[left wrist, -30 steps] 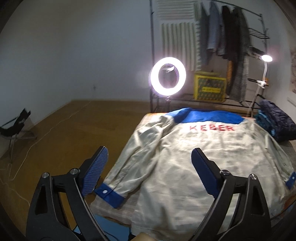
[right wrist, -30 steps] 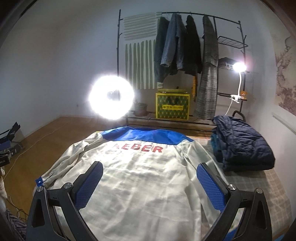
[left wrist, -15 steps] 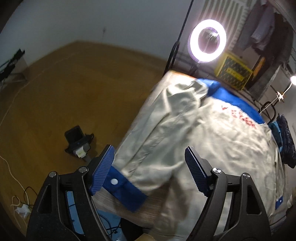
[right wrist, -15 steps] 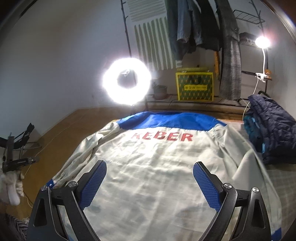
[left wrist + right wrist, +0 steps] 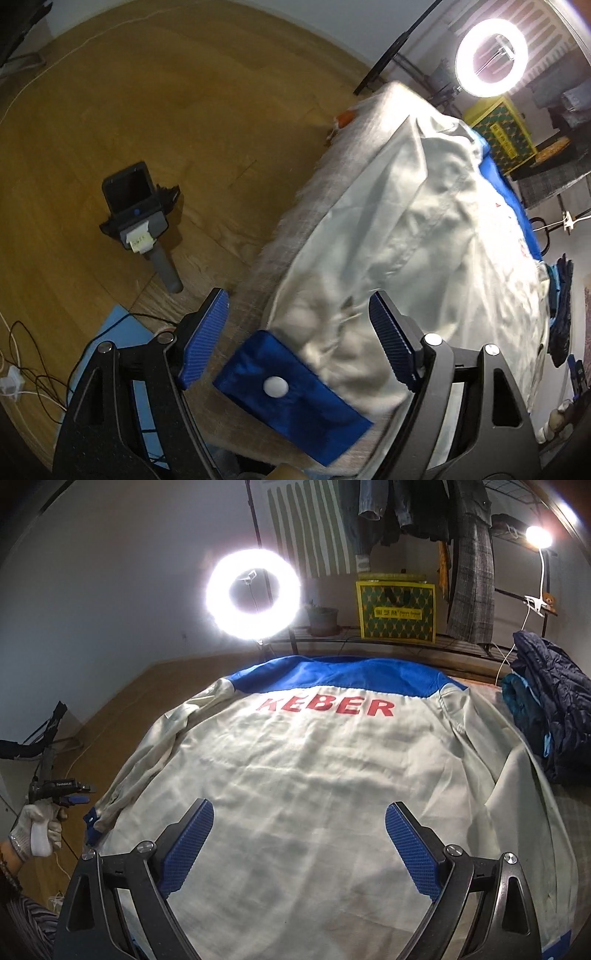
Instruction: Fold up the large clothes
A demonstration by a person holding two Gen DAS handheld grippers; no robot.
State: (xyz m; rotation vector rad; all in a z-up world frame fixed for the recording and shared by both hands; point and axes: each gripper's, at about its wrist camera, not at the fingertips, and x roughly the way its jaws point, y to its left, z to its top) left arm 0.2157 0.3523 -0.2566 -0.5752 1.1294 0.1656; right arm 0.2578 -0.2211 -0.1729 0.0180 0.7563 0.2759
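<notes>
Jacket (image 5: 314,775) spread back-up (red KEBER lettering), blue cuff (image 5: 288,391) between wide left gripper (image 5: 303,347); right gripper (image 5: 299,845) wide above.

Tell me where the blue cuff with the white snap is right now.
In the left wrist view, the blue cuff lies at the sleeve's end on the table's near left edge, low between the open left gripper's fingers.

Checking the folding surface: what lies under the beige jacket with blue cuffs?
Under the beige jacket with blue cuffs a checked cloth shows at the edges; whatever supports that cloth stays covered.
</notes>
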